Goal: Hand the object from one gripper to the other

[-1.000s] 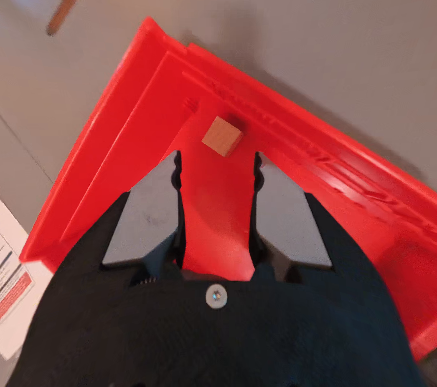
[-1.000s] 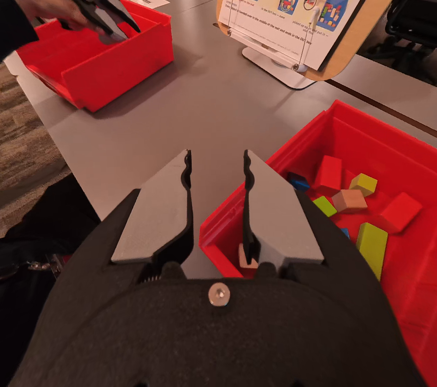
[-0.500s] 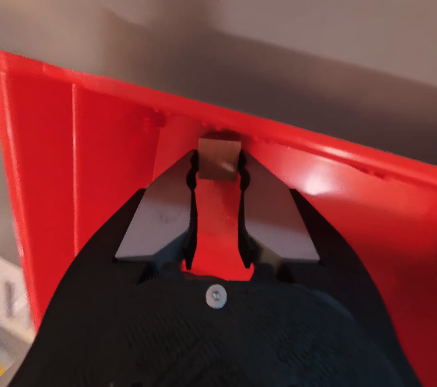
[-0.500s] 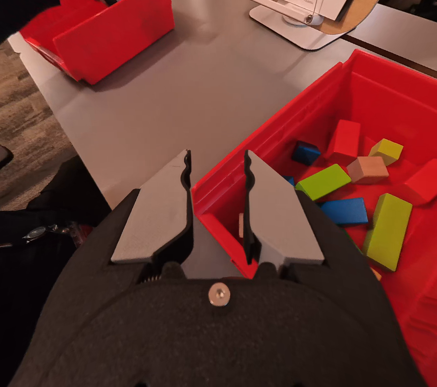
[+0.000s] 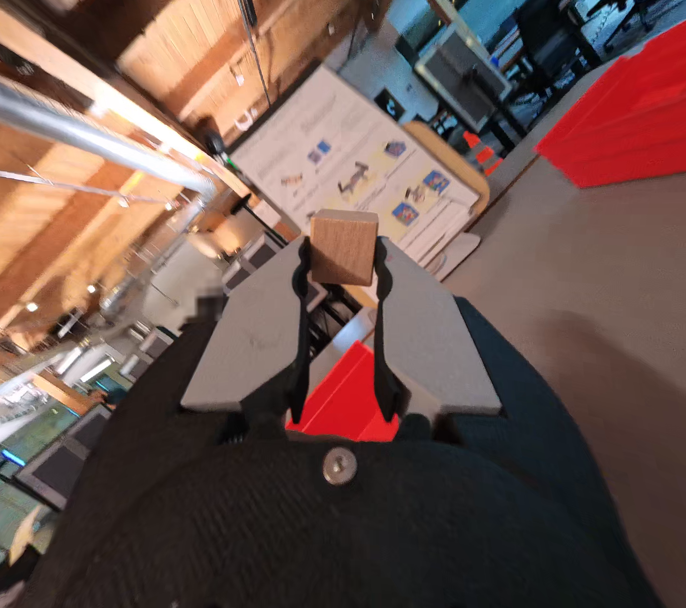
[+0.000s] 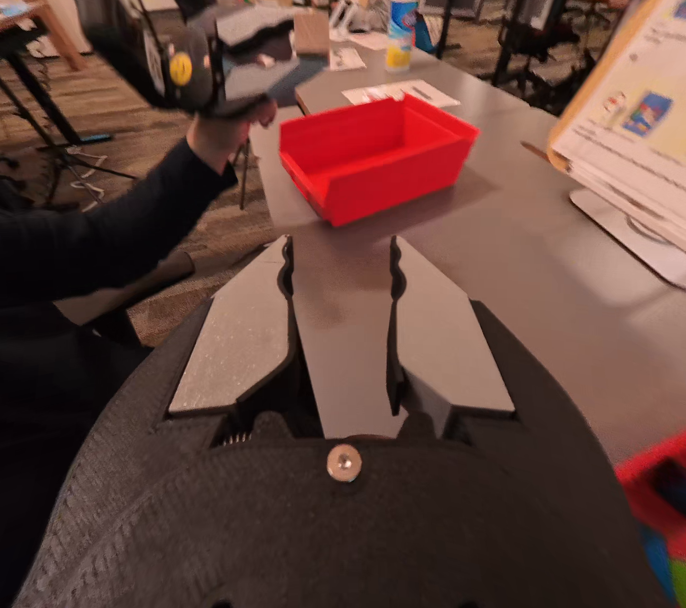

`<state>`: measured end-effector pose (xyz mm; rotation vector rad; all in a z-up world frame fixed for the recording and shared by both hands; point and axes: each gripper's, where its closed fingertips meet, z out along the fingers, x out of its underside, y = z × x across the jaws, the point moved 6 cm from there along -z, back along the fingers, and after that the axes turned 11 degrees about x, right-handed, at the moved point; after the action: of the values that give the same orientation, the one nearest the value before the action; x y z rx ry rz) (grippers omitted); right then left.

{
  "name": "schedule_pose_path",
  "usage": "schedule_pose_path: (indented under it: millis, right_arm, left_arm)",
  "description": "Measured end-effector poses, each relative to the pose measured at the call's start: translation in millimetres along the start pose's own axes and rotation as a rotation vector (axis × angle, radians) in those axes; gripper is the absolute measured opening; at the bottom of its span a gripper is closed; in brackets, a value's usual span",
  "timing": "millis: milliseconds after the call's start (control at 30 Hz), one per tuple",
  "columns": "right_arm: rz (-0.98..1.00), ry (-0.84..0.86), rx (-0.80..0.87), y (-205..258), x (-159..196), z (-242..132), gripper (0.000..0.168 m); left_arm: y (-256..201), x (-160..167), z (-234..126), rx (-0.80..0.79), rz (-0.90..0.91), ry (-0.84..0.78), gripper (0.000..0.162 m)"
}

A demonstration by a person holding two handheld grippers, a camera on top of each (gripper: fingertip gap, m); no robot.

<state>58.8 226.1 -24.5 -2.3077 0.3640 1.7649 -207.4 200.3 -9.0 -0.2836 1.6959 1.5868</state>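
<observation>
My left gripper (image 5: 341, 250) is shut on a small plain wooden cube (image 5: 343, 248), which sits between its fingertips and is held up in the air, tilted, above the left red bin (image 5: 345, 393). In the right wrist view the left gripper (image 6: 295, 44) is at the upper left, blurred, in a person's hand, with the cube (image 6: 311, 33) at its tips. My right gripper (image 6: 341, 245) is open and empty, low over the grey table (image 6: 501, 256), pointing at the empty left red bin (image 6: 371, 152). The two grippers are well apart.
An instruction board on a stand (image 6: 631, 130) is at the table's right; it also shows in the left wrist view (image 5: 356, 174). A second red bin with coloured blocks (image 6: 653, 479) is at the lower right. A wipes canister (image 6: 402, 29) and papers (image 6: 401, 94) lie beyond the left bin. One gripper's finger ends stand about 20 centimeters off the other's.
My left gripper shut on the wooden cube inside the left bin and lifted it out, up into the air. My right gripper swung away from the block bin toward the left, staying open.
</observation>
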Motion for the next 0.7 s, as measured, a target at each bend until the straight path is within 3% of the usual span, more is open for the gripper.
schedule_pose_path:
  millis: [167,267,367,700]
  right_arm:
    - [-0.044,-0.082,-0.045,57,-18,20,0.057]
    - [-0.109,-0.062,0.008,74,-16,28,0.06]
    - [-0.129,-0.061,0.023,83,-14,29,0.06]
    - [-0.057,-0.057,-0.029,82,-3,42,0.057]
  left_arm:
    - [-75,-67,-27,0.05,0.134,-0.064,0.032]
    - [-99,-83,-29,0.024,0.32,0.011,0.032]
    - [-116,-88,-26,0.08,0.33,0.008,0.032]
    - [-131,-83,-17,0.042,0.424,-0.001,0.032]
